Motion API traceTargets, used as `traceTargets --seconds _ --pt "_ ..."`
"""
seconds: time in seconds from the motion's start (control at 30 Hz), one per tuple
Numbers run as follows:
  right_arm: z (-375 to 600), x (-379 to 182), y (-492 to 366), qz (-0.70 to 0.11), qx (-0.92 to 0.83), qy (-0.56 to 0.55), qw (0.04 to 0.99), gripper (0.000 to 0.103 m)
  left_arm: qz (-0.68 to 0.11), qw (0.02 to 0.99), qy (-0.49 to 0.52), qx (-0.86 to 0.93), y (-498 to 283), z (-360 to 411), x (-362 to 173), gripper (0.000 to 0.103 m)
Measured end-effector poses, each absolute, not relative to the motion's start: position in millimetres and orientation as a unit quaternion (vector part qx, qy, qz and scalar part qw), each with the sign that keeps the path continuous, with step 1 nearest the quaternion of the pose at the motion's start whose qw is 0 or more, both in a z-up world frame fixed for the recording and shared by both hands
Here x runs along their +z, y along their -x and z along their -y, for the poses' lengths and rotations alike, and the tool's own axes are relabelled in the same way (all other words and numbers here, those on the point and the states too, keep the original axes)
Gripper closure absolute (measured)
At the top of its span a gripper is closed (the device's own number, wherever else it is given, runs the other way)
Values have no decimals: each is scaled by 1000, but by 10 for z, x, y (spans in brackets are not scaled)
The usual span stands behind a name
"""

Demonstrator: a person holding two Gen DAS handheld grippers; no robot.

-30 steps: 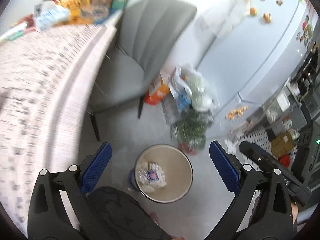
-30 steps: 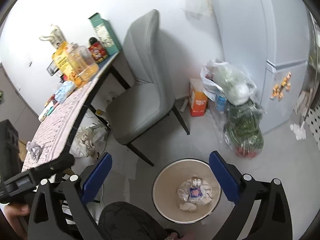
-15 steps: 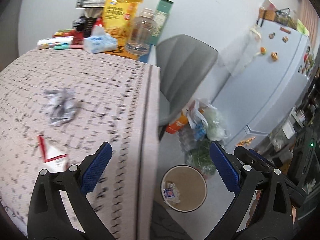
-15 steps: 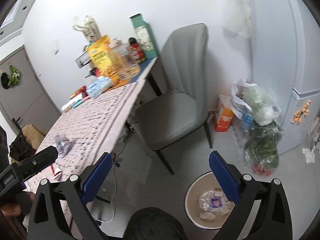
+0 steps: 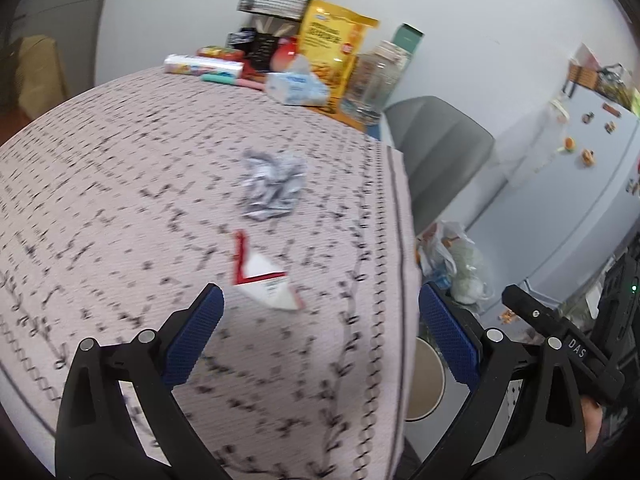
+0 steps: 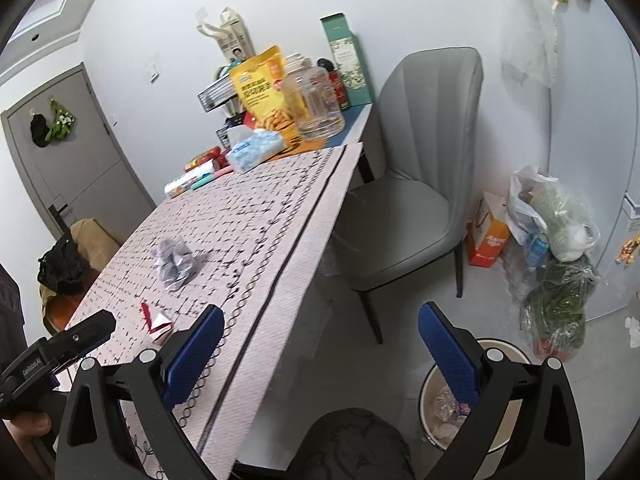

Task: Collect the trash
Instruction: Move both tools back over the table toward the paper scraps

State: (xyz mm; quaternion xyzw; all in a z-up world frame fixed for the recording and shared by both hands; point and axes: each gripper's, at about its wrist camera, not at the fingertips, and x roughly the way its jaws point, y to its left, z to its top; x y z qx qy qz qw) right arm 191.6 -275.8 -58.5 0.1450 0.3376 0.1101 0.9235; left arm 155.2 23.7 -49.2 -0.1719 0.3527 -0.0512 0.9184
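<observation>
Patterned tablecloth (image 5: 120, 184); "DAS"-marked right gripper (image 5: 576, 354)

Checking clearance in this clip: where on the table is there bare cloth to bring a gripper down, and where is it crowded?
Bare cloth lies on the table between the crumpled wrapper and the far clutter, and along the edge by the chair. The far end is crowded: snack bag, jar, tissue pack. The red-and-white wrapper lies just ahead of the open left gripper.

The tablecloth (image 5: 120, 200) pattern and crumpled wrapper (image 5: 272, 184) are motion-blurred.
</observation>
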Motion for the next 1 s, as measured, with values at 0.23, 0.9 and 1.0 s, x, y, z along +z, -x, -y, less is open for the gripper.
traceTargets --seconds 0.23,0.9,1.0 --pt "2640 -647 -1926 -344 123 -145 920 8 -356 914 192 -19 -1436 -575 -592 6" --pt "2575 -765 -2036 -360 143 -116 915 8 -388 903 186 -11 -1687 -636 -828 8" --pt "2593 -783 -2070 -365 141 -117 913 8 -393 905 164 -24 -1796 -430 -806 8"
